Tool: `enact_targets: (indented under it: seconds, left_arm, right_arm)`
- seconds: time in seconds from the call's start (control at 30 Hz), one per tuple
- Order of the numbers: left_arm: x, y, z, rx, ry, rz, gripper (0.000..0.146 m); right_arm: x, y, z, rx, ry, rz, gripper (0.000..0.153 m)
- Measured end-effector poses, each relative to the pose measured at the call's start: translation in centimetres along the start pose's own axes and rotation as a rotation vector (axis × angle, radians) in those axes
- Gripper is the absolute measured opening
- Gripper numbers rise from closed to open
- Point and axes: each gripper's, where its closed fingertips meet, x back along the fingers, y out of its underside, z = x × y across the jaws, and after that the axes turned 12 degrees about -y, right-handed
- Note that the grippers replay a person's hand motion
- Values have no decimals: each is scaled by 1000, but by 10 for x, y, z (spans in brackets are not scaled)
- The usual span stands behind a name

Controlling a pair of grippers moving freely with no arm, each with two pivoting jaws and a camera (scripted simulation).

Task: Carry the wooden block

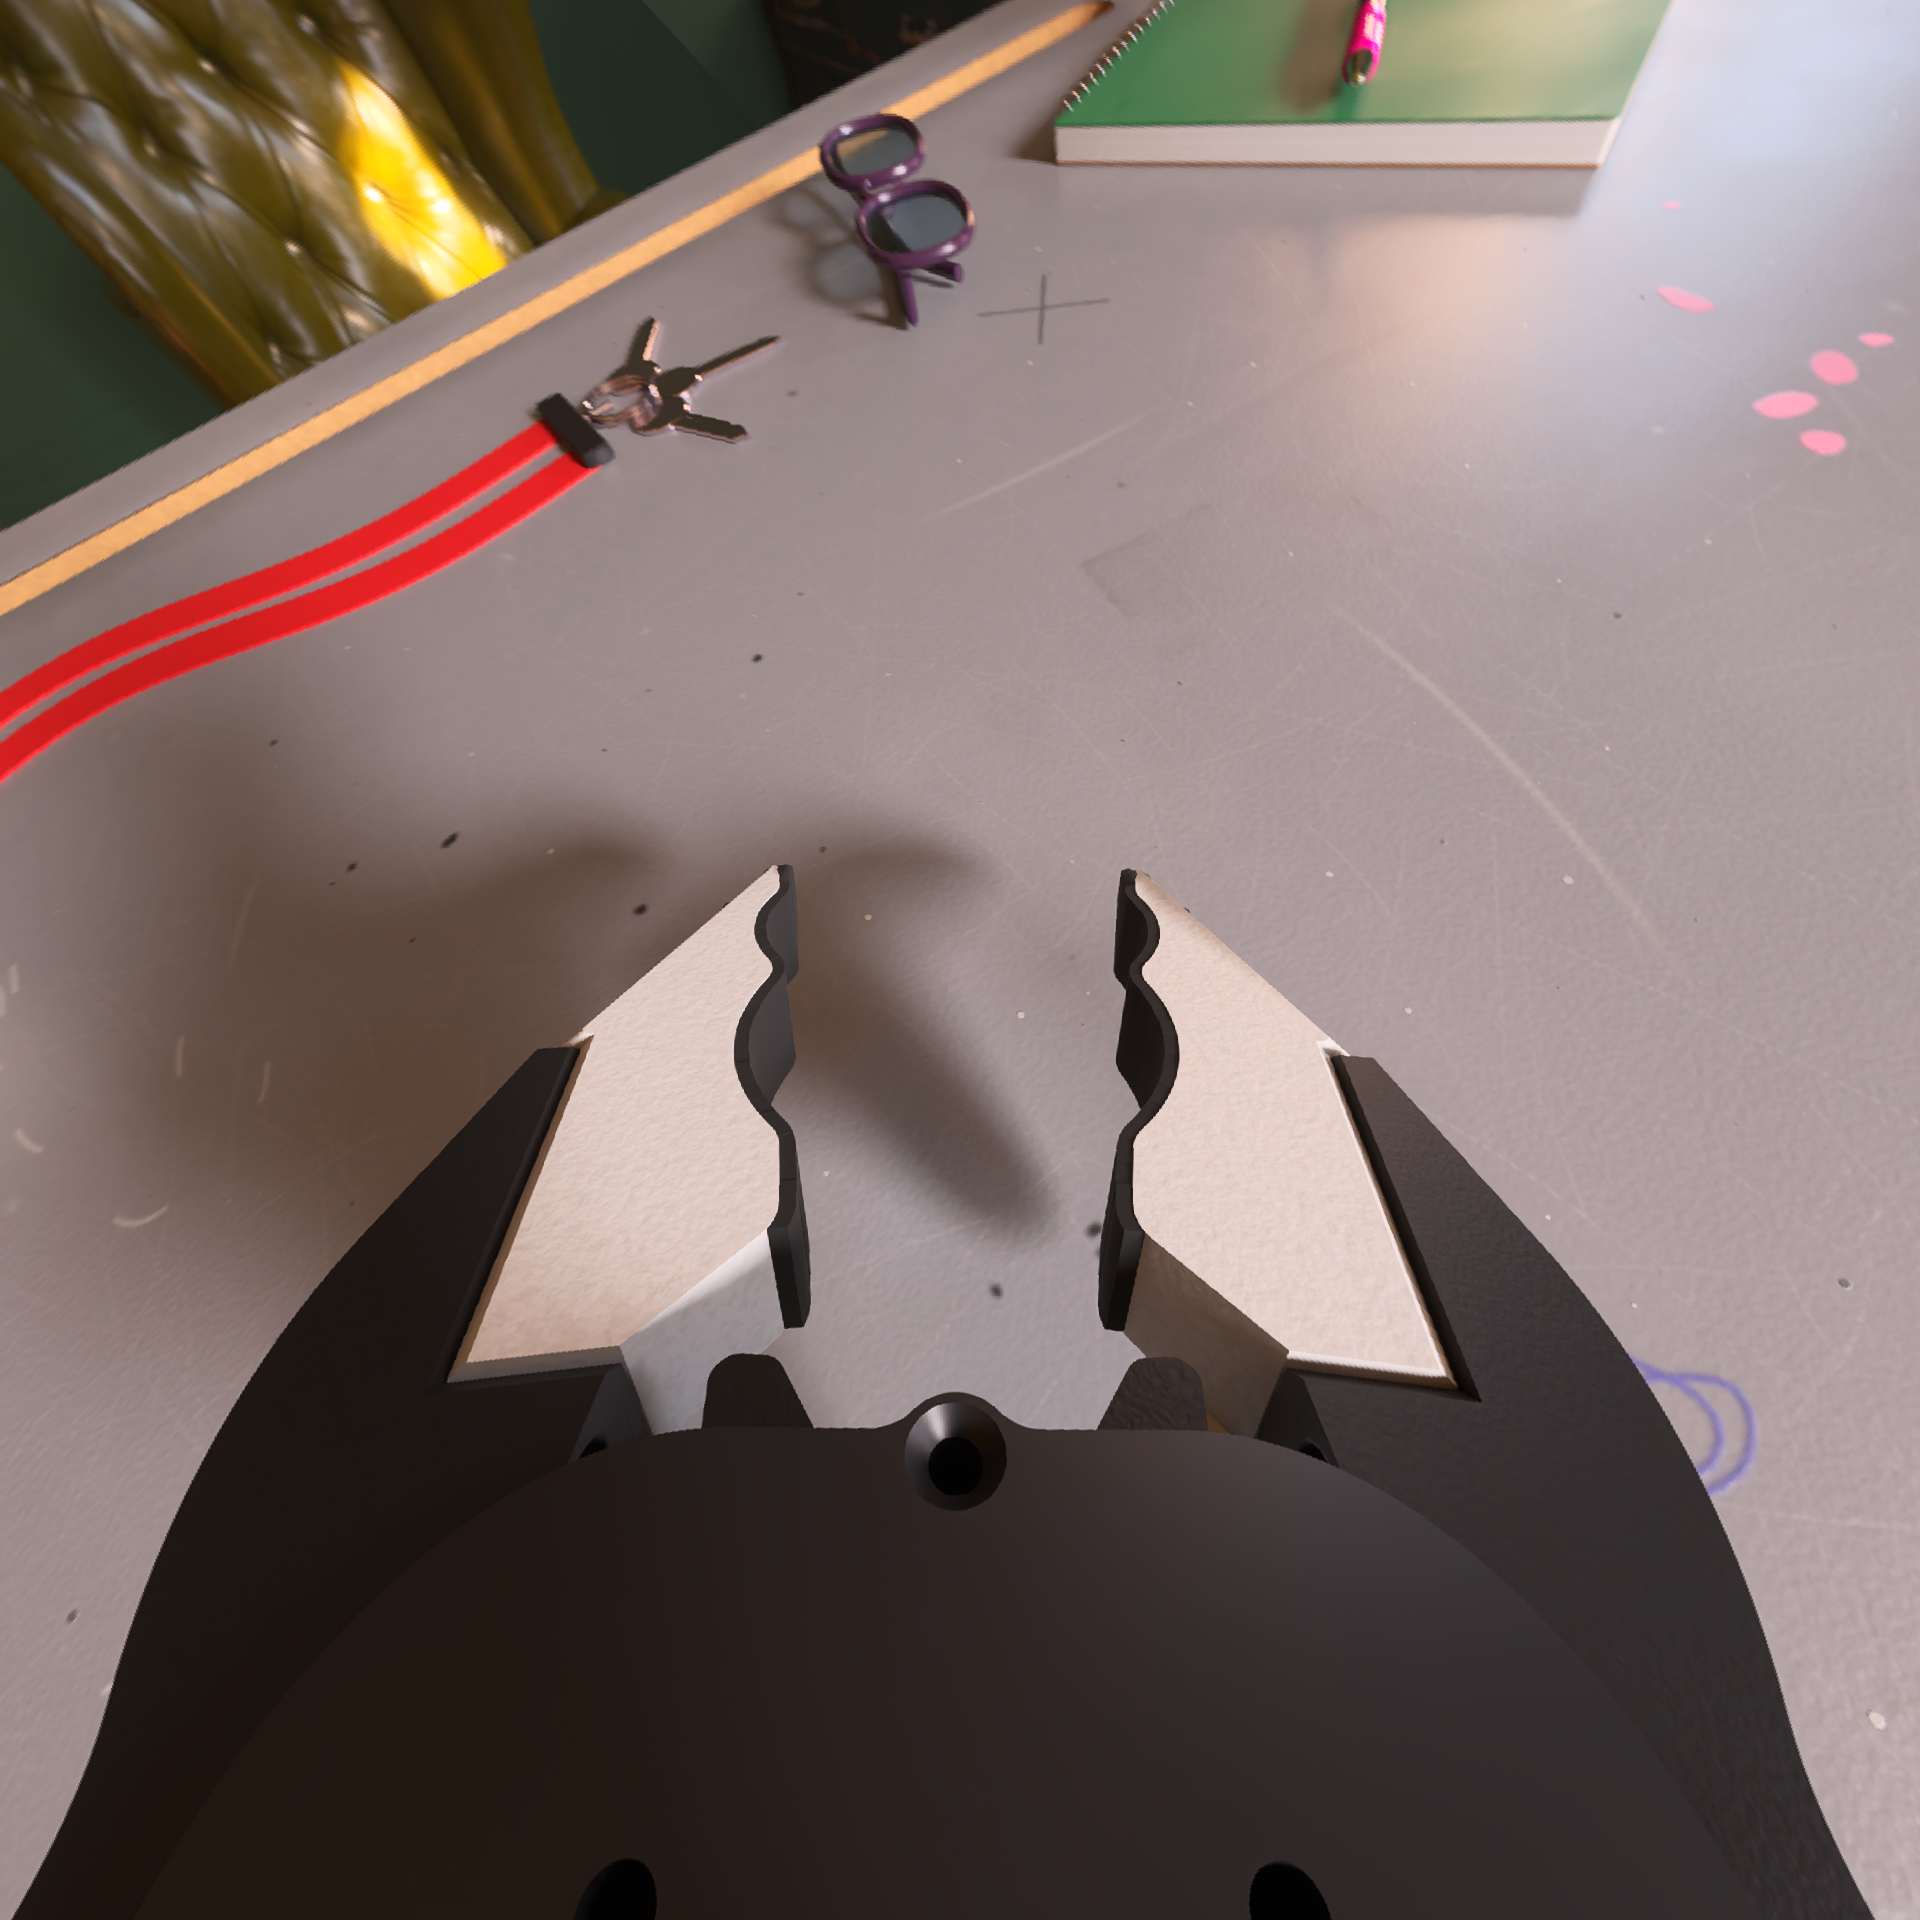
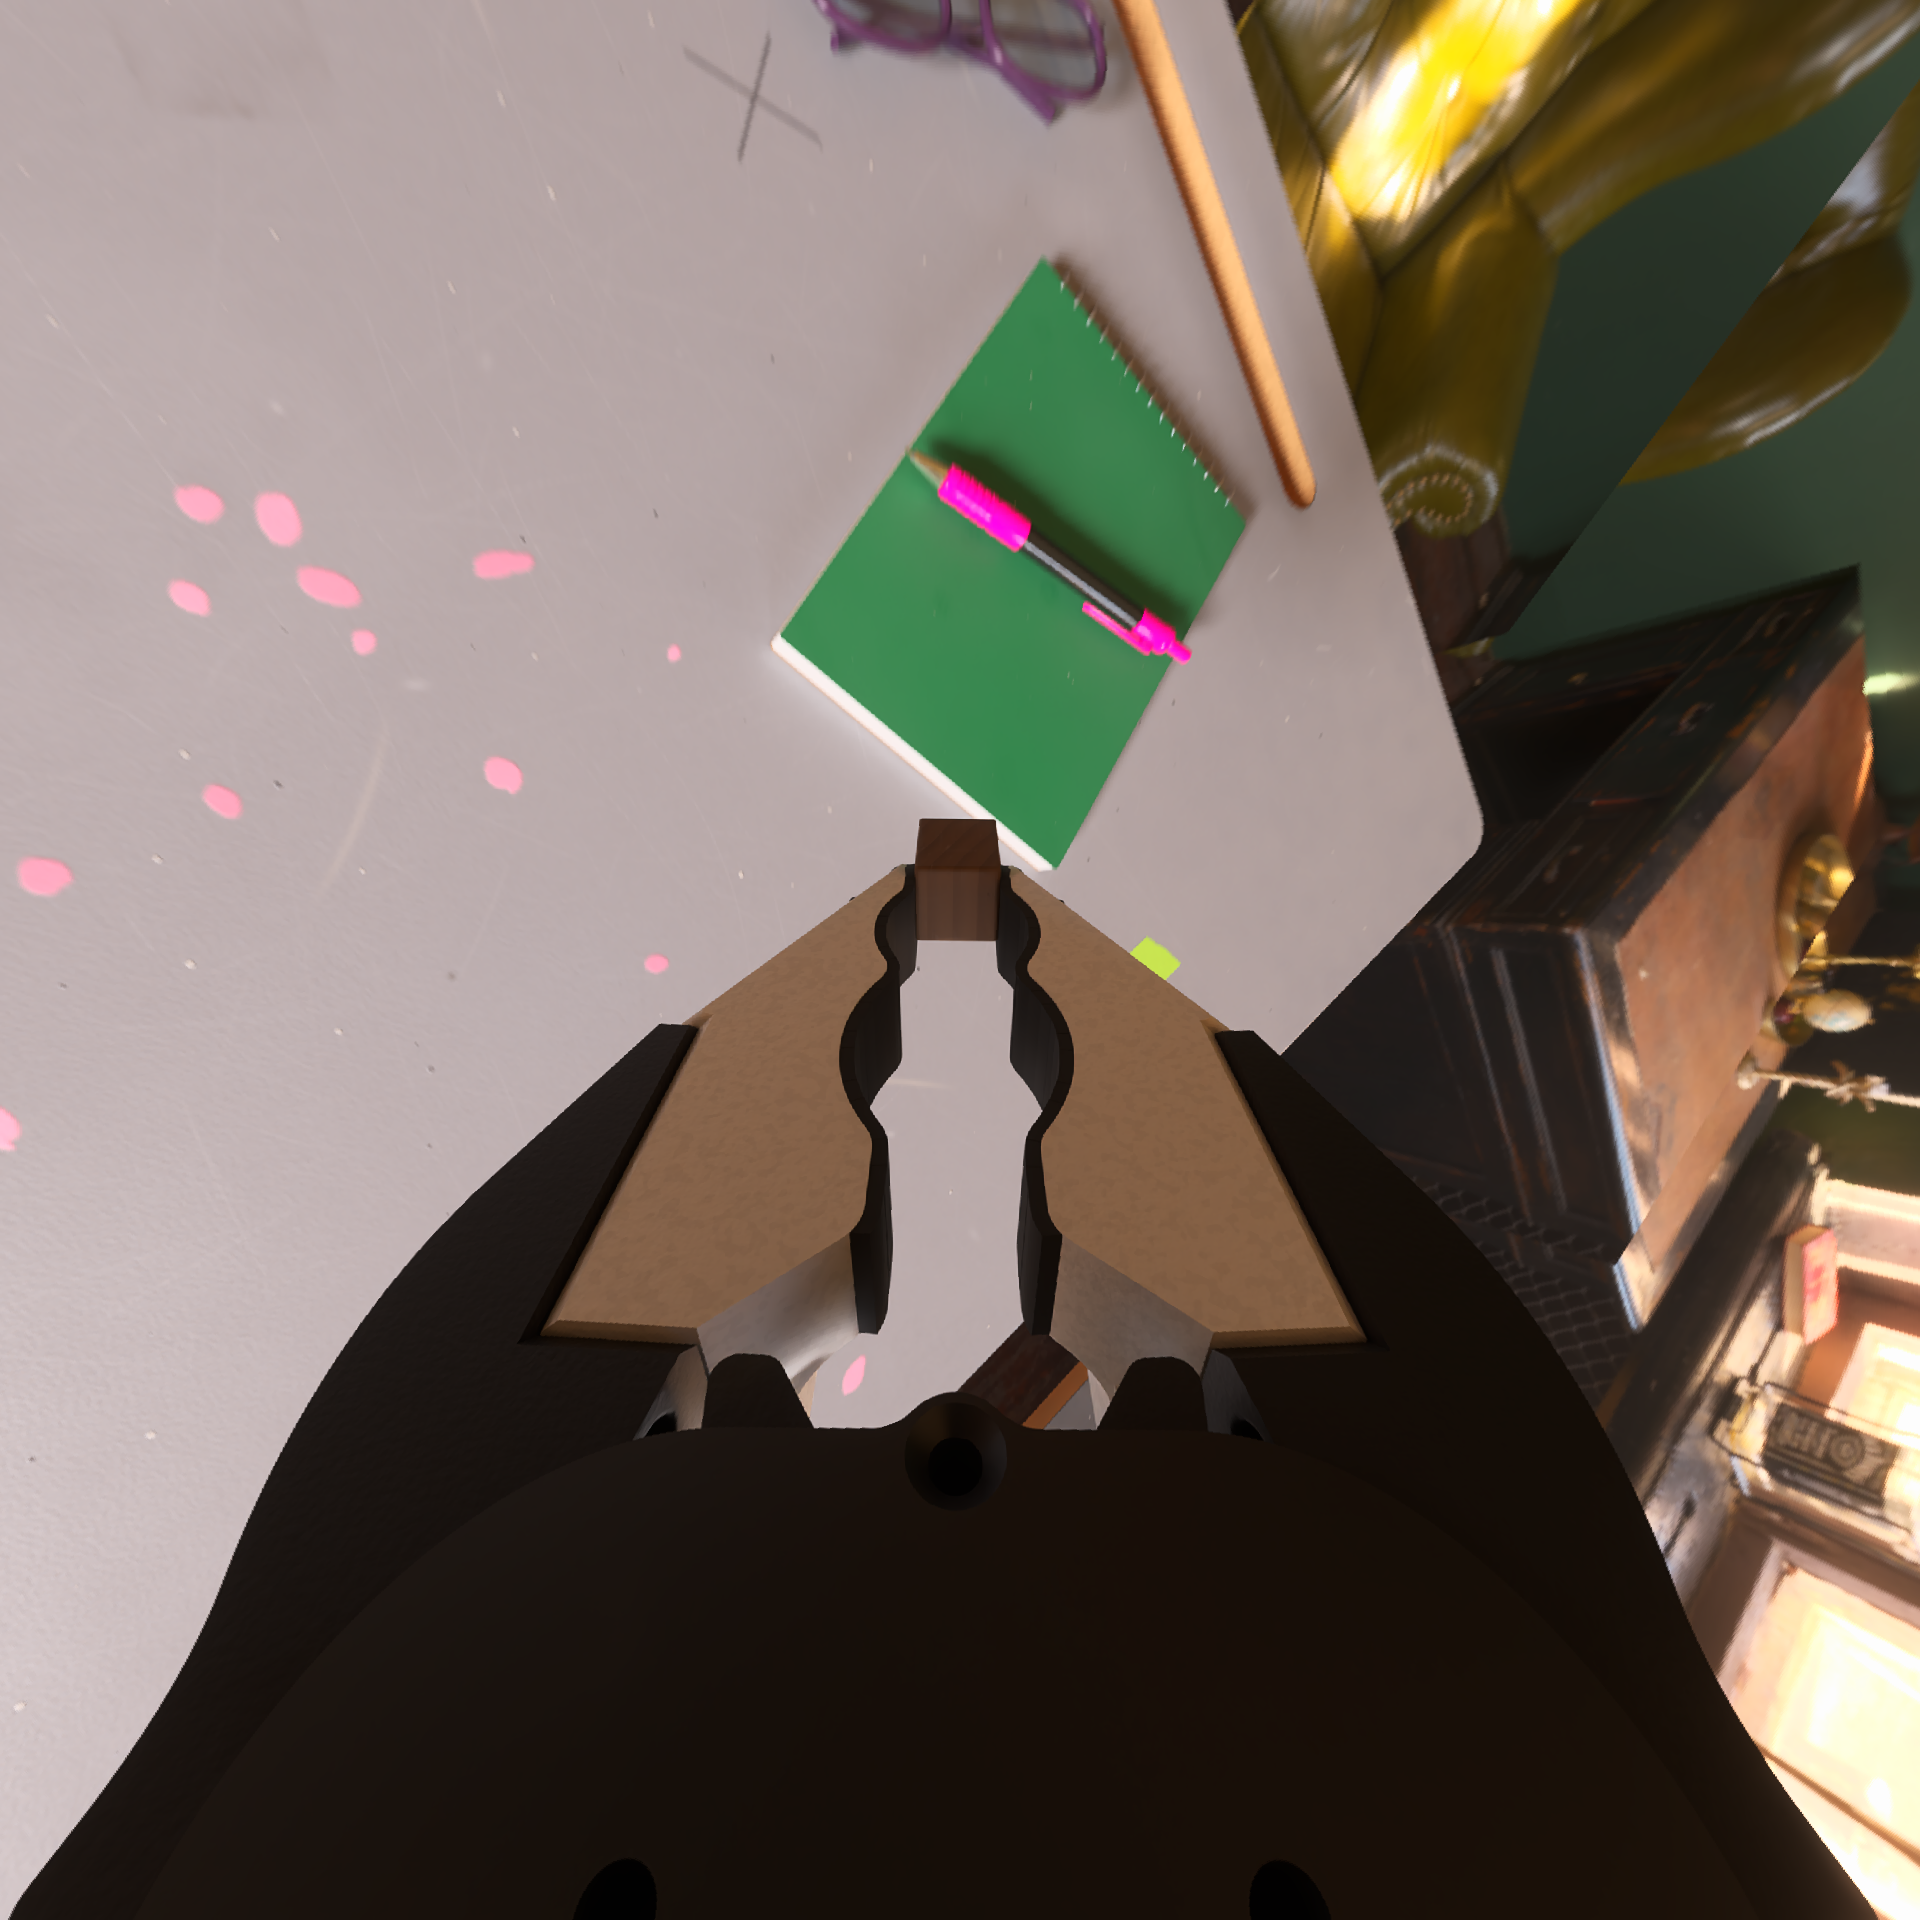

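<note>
Right tongs [image 2: 957, 883] clamped on the wooden block [image 2: 956, 878], pinched between the very tips of the 2 fingers and held up off the grey counter [image 2: 416, 312]. Block small, brown, cube-like, sticking out a little past the fingertips. Beyond it in the right wrist view, flat on the counter: a green spiral notebook [image 2: 997, 665] with a pink-and-black pen [image 2: 1060, 561] lying across its cover. Just beside the right finger, a small yellow-green scrap [image 2: 1155, 956]. Pink paint spots [image 2: 312, 582] scattered over the counter to the left. Far off, a pencilled cross mark [image 2: 758, 99] and purple glasses [image 2: 966, 42] at the top edge. Past the counter's edge, an olive tufted leather chair [image 2: 1507, 208] and a dark wooden cabinet [image 2: 1662, 935].

Left tongs [image 1: 956, 883] spread wide, nothing between the fingers, poised above bare counter [image 1: 1351, 727] with a shadow beneath. Ahead in the left wrist view: a bunch of keys [image 1: 665, 390] on a red lanyard [image 1: 312, 592] near the counter's far-left edge, the purple glasses [image 1: 899, 208] folded beside the cross mark [image 1: 1042, 307], and the green notebook [image 1: 1351, 94] with the pen [image 1: 1363, 42] at the top. Block not visible in this view.
</note>
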Motion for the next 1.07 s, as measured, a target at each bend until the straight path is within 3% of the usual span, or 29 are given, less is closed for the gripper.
enact_targets:
  seconds: [0.5,0.8,1.07]
  left_arm:
    - [22,-23,-58,156,-267,168,50]
    - [23,-22,-62,172,-286,178,47]
    - [17,-14,-59,167,-268,145,50]
  right_arm:
    - [-50,51,-21,56,-194,-136,14]
    - [-93,71,-47,134,-278,-307,14]
    - [-112,71,-41,144,-262,-323,14]
